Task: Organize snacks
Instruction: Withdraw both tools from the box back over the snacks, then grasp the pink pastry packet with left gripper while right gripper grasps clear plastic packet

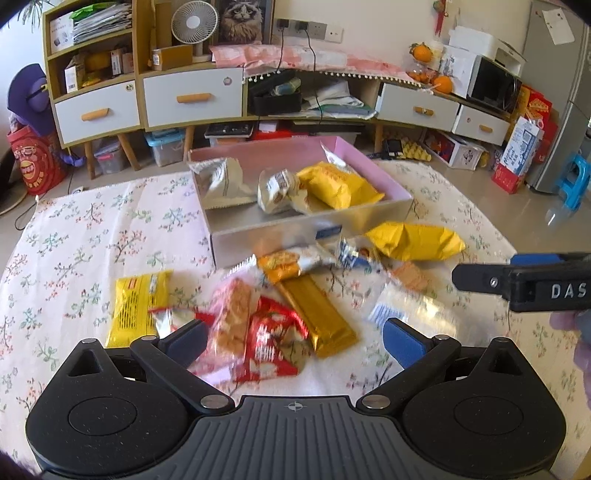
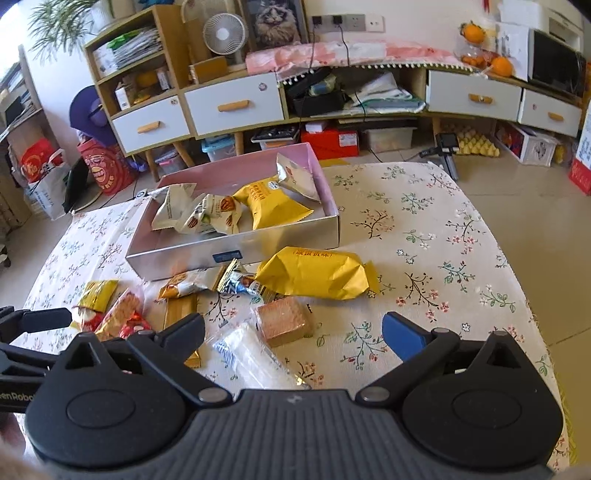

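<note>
- The left gripper (image 1: 293, 341) hangs low over the table, tipped down toward the snacks. Its jaws are wide open and hold nothing.
- Under it lies a heap: a clear cracker pack (image 1: 232, 317), a red pack (image 1: 273, 343) and a gold bar (image 1: 317, 317). The heap looks blurry.
- A small yellow pack (image 1: 138, 306) lies just to the left of the heap.
- The right gripper (image 2: 293, 339) also tips down over the table. Its jaws are wide open and empty.
- Between its open fingers, on the cloth (image 2: 443, 240), lie a brown cake (image 2: 284, 321) in clear wrap and a white pack (image 2: 251, 350).
- The two grippers are side by side. Each one shows at the edge of the other's view.
- The box (image 2: 236, 254) sits further back on the table, silver outside and pink inside.
- In the box are white packs (image 2: 201, 214) and a yellow pack (image 2: 269, 206).
- A big yellow bag (image 2: 317, 273) lies on the cloth, just in front of the box.
- More small packs (image 2: 210, 282) lie beside that bag, close to the box wall.
- Behind the table stand shelves with white drawers (image 2: 232, 101), a fan (image 2: 225, 33) and a cat picture (image 2: 273, 20).
</note>
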Action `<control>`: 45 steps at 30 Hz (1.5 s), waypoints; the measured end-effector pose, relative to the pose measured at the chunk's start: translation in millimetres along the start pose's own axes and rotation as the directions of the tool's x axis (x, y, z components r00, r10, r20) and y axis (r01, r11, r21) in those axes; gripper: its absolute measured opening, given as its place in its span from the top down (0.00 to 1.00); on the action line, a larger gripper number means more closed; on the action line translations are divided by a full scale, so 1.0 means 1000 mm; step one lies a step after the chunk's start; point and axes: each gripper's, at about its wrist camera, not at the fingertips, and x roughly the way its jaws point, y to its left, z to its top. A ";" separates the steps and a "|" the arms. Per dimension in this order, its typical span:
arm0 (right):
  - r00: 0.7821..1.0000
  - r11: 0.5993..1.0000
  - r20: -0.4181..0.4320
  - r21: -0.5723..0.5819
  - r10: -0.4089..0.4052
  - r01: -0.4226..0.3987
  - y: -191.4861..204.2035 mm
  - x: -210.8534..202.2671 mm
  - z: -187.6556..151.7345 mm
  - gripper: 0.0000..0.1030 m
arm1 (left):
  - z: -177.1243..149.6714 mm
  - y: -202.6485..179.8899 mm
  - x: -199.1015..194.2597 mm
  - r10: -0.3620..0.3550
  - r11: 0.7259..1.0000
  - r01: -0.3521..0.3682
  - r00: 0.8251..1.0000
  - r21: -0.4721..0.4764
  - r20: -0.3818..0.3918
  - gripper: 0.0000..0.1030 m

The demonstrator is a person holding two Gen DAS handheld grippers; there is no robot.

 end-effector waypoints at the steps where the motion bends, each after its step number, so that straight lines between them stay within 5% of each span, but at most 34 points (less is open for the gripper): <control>1: 1.000 1.000 0.003 -0.007 0.006 -0.006 0.000 0.000 -0.003 0.00 | -0.002 0.000 0.000 0.000 1.000 0.000 1.000 0.005 -0.003 0.01; 22: 0.998 0.981 0.031 -0.189 0.052 -0.045 0.001 -0.003 -0.059 0.00 | -0.059 0.025 -0.005 0.012 0.997 -0.018 0.997 0.081 0.079 0.01; 35: 0.999 0.950 0.019 -0.310 0.045 -0.037 0.015 0.019 -0.070 0.00 | -0.049 0.044 -0.002 -0.035 0.993 0.015 0.985 0.113 0.171 0.03; 45: 0.995 0.947 0.035 -0.312 0.098 -0.082 0.027 0.019 -0.055 0.07 | -0.014 0.039 0.004 -0.088 0.992 0.067 0.973 0.105 0.214 0.45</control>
